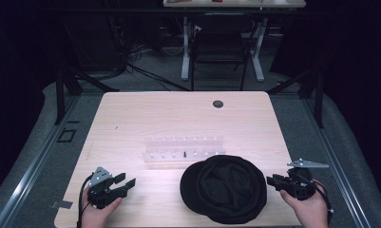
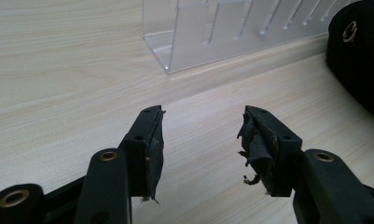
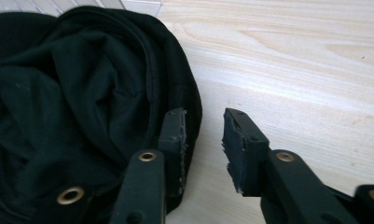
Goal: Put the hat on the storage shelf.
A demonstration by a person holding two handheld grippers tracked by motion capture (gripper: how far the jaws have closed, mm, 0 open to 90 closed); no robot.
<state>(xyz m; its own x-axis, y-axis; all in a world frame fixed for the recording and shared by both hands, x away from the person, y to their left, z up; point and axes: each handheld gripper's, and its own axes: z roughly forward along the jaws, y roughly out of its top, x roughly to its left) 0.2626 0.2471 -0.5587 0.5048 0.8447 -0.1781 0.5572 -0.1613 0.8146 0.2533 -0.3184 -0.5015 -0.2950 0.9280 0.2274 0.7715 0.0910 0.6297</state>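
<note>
A black cap [image 1: 223,187] lies crumpled, inside up, on the near right part of the wooden table [image 1: 145,114]. My right gripper [image 1: 270,181] is just right of it. In the right gripper view the right gripper [image 3: 203,135] is open, one jaw over the cap's rim [image 3: 184,93], the other over bare wood, and nothing between the pads. My left gripper [image 1: 127,181] rests near the table's front left. Its jaws [image 2: 201,135] stand open and empty. The cap [image 2: 357,60] lies off to its right.
A clear acrylic rack [image 1: 184,151] with several slots stands just behind the cap; it is ahead of the left gripper as the rack [image 2: 212,32]. A round grommet [image 1: 218,103] sits near the table's far edge. A dark chair [image 1: 221,42] stands beyond the table.
</note>
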